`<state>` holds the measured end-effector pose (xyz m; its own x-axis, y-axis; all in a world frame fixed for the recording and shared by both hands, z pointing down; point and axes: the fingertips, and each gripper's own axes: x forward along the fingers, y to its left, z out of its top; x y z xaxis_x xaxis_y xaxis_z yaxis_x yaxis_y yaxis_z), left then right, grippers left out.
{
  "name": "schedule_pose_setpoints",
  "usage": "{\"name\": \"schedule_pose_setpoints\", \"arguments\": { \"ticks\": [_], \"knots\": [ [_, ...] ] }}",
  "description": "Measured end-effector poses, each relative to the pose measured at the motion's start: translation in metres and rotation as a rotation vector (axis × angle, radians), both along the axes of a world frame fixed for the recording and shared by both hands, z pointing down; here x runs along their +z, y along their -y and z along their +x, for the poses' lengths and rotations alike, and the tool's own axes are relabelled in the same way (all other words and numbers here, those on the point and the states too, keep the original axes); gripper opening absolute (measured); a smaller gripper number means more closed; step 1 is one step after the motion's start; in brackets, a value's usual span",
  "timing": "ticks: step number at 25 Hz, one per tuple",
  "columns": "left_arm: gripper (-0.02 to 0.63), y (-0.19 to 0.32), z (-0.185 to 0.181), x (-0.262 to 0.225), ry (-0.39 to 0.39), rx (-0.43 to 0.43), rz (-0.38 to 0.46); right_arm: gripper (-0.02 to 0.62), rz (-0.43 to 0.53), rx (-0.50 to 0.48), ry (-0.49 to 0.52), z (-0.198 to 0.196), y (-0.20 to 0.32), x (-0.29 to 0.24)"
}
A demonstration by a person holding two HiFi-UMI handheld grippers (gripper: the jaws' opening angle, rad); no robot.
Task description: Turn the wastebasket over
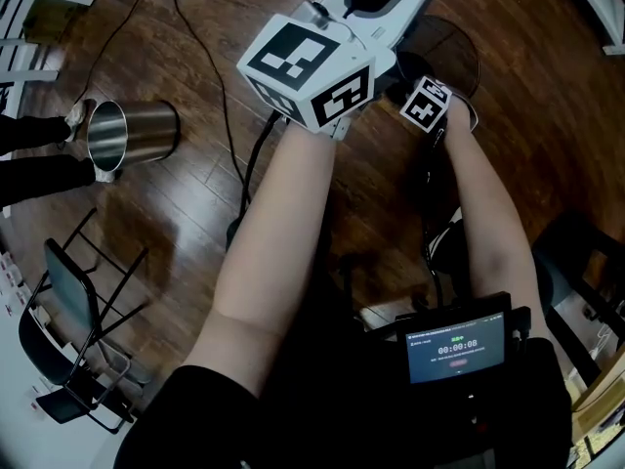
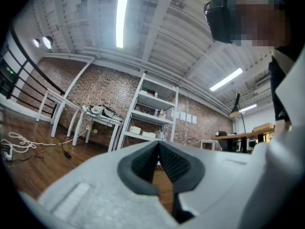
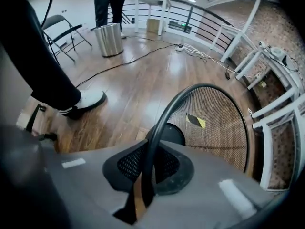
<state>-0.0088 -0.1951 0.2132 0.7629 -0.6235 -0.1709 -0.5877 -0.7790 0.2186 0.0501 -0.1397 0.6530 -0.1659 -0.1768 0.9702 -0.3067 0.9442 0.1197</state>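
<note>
The wooden floor (image 1: 195, 213) carries everything here. The largest thing on it is the wastebasket (image 3: 219, 123), a black mesh one that seems to stand mouth up just in front of the person. The right gripper view looks down into it, past the mesh wall to the dark base (image 3: 174, 133). A steel bin (image 3: 108, 39) stands upright well apart from the wastebasket, and someone stands beside that bin.

The left gripper (image 2: 158, 163) is held up above and beside the wastebasket. Its pads are pressed together on nothing, and it points out across the room, so it takes no part.

The right gripper (image 3: 145, 168) hangs over the wastebasket's near edge, pointing down. Its jaws pinch the rim (image 3: 162, 118), which runs straight up between the pads.

As a judgement, the wastebasket rests on its base with the rim held. If it began mouth down, the turn looks done and only letting go remains. If it began upright, the whole turn is still ahead.
</note>
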Motion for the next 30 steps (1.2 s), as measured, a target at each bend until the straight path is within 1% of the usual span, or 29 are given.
{"name": "schedule_pose_setpoints", "arguments": {
  "ticks": [5,8,11,12,14,15,19,21,23,25,26,27,30],
  "knots": [
    [-0.002,0.000,-0.001,0.001,-0.002,-0.001,-0.003,0.026,-0.029,-0.060,-0.036,-0.006,-0.019,0.016],
    [-0.002,0.000,0.000,0.001,-0.002,0.000,-0.004,0.026,-0.038,-0.058,-0.030,-0.006,-0.022,0.019],
    [-0.002,-0.001,0.002,0.001,0.002,0.004,-0.004,0.028,-0.029,-0.069,-0.025,-0.006,-0.024,0.019],
    [-0.002,0.000,0.001,0.001,0.002,0.004,-0.004,0.036,-0.027,-0.078,-0.026,-0.006,-0.024,0.017],
    [-0.002,0.001,0.002,0.001,0.002,0.004,-0.005,0.119,-0.030,-0.090,-0.020,-0.006,-0.026,0.011],
    [-0.002,0.001,0.002,0.001,0.003,0.004,-0.006,0.137,-0.030,-0.092,-0.011,-0.005,-0.027,0.005],
    [-0.002,-0.002,0.006,0.001,0.020,0.014,-0.005,0.163,-0.009,-0.099,0.040,0.003,-0.038,-0.030],
    [-0.002,-0.003,0.009,0.004,0.030,0.021,-0.008,0.164,0.004,-0.096,0.079,0.011,-0.044,-0.051],
    [-0.002,-0.004,0.014,0.006,0.038,0.029,-0.013,0.159,0.037,-0.062,0.160,0.016,-0.045,-0.079],
    [-0.002,-0.008,0.022,0.007,0.052,0.040,-0.012,0.086,0.093,0.014,0.309,0.018,-0.040,-0.121],
    [-0.002,-0.010,0.028,0.008,0.063,0.047,-0.011,0.034,0.118,0.060,0.411,0.017,-0.038,-0.146],
    [-0.002,-0.014,0.033,0.011,0.076,0.054,-0.011,0.012,0.137,0.105,0.526,0.016,-0.036,-0.174],
    [-0.002,-0.022,0.048,0.021,0.118,0.076,-0.017,0.009,0.202,0.224,0.854,0.016,-0.036,-0.261]
  ]
}}
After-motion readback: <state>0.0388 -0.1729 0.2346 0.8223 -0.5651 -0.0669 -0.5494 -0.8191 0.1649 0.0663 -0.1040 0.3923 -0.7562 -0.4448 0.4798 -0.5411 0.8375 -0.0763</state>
